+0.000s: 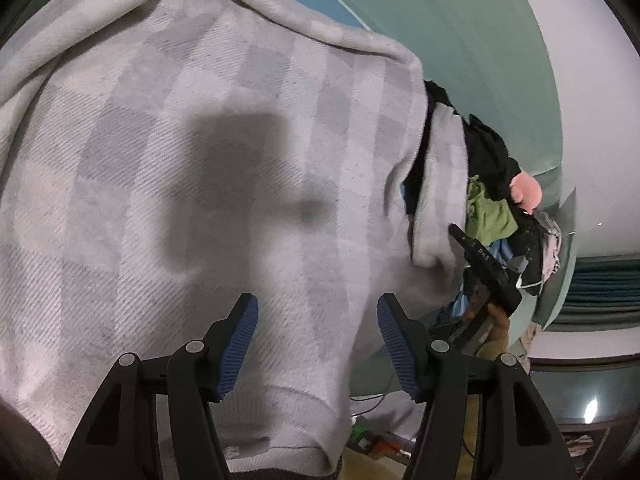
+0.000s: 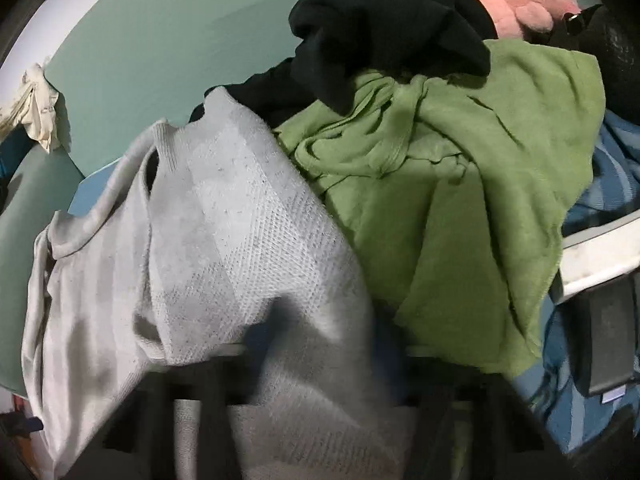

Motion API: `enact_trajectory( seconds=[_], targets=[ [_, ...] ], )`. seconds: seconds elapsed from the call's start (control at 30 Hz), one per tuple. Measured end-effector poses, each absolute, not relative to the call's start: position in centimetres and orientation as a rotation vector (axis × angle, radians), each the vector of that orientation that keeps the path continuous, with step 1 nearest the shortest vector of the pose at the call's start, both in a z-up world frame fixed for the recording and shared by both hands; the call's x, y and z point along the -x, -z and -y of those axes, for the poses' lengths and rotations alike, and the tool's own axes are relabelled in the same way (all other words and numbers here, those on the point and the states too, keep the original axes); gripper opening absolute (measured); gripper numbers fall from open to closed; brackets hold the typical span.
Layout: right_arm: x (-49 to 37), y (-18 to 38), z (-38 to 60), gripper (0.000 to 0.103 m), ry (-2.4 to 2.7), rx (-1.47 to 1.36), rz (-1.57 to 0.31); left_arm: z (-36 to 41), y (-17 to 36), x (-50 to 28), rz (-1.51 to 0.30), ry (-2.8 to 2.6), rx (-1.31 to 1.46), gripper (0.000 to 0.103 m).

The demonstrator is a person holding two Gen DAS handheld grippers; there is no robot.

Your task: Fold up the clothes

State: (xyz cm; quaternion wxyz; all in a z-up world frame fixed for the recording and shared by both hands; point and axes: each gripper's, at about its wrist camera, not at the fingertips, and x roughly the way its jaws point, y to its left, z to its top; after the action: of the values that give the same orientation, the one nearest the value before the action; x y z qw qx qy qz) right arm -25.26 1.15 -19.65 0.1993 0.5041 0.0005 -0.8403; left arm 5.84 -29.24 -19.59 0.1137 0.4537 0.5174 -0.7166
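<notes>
Spreading across the left wrist view, a pale grey-and-white checked knitted sweater lies flat under the left tool, whose blue-padded jaws stand apart, released, with nothing between them. In the right wrist view the same sweater drapes over the right tool, hiding its jaws; whether it grips cannot be told. A crumpled green garment and black cloth are piled beside it.

sweater: pale grey/white check, centre | pads: blue, 6 o'clock | green garment, 3 o'clock | black garment, 12 o'clock | pink plush, 1 o'clock
</notes>
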Motion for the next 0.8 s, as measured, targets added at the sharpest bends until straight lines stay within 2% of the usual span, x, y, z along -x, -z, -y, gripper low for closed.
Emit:
enact_trajectory(
  seconds=[0.03,0.07,0.23,0.4,0.5,0.63,0.73,0.8],
  targets=[
    [25.0,19.4,-1.6,0.012,2.365,-1.383,0.051,29.4,19.7,-6.2,-1.520,2.081,-1.338,0.063],
    [24.5,19.0,-2.0,0.005,2.368,-1.355,0.095,29.6,19.9,-6.4,-1.528,2.067,-1.341,0.063],
    [19.2,15.0,-1.1,0.004,2.285,-1.155,0.092,30.1,18.9,-8.0,-1.591,2.070,-1.293,0.063],
    [12.4,12.1,4.1,0.004,2.089,-1.023,0.044,29.6,18.4,-8.0,-1.671,2.104,-1.236,0.063],
    [7.5,13.1,8.7,0.004,1.900,-1.027,-0.071,29.0,18.4,-8.0,-1.686,2.129,-1.246,0.063],
    [1.5,17.7,12.1,0.005,1.725,-1.099,-0.277,29.0,19.0,-7.8,-1.630,2.097,-1.302,0.063],
    [-0.3,20.0,11.8,0.011,1.702,-1.171,-0.289,28.8,19.2,-6.5,-1.478,2.092,-1.379,0.064],
    [-0.2,20.0,10.0,0.034,1.711,-1.209,-0.185,28.0,18.8,-4.9,-1.310,2.135,-1.427,0.064]
  ],
)
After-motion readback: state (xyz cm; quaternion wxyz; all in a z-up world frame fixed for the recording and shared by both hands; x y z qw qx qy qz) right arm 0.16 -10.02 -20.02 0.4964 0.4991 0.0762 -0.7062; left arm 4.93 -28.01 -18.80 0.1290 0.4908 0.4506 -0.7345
